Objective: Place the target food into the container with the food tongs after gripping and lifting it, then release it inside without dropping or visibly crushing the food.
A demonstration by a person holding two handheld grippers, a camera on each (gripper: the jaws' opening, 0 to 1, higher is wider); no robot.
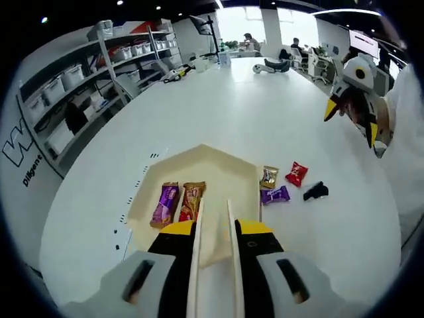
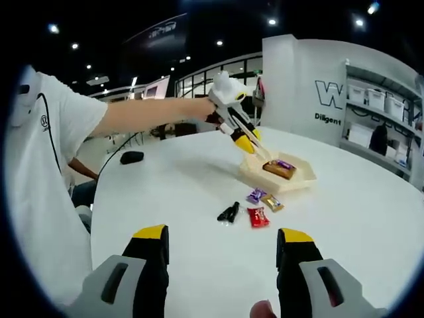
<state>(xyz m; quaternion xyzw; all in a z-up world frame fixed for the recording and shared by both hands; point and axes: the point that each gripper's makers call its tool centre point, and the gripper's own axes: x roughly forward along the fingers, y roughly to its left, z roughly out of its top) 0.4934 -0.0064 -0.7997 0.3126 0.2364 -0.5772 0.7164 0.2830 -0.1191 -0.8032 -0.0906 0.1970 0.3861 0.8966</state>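
Observation:
My left gripper (image 1: pixel 215 230) is shut on pale food tongs (image 1: pixel 213 218), whose two arms stand slightly apart over a beige hexagonal tray (image 1: pixel 218 165). Nothing is between the tong tips. In the tray lie a purple bar (image 1: pixel 165 204) and an orange bar (image 1: pixel 191 201). Just right of the tray on the white table are a gold candy (image 1: pixel 268 177), a purple candy (image 1: pixel 274 195) and a red candy (image 1: pixel 296 173). In the right gripper view, my right gripper (image 2: pixel 224 233) is open and empty, well short of the red candy (image 2: pixel 257 216). There the left gripper (image 2: pixel 244 138) points down into the tray (image 2: pixel 295 180).
A small black object (image 1: pixel 316 191) lies beside the candies. A black mouse (image 2: pixel 132 157) sits far across the table. Shelves with bins (image 1: pixel 79 93) line the wall. A person's arm and white shirt (image 2: pixel 46 165) fill the left of the right gripper view.

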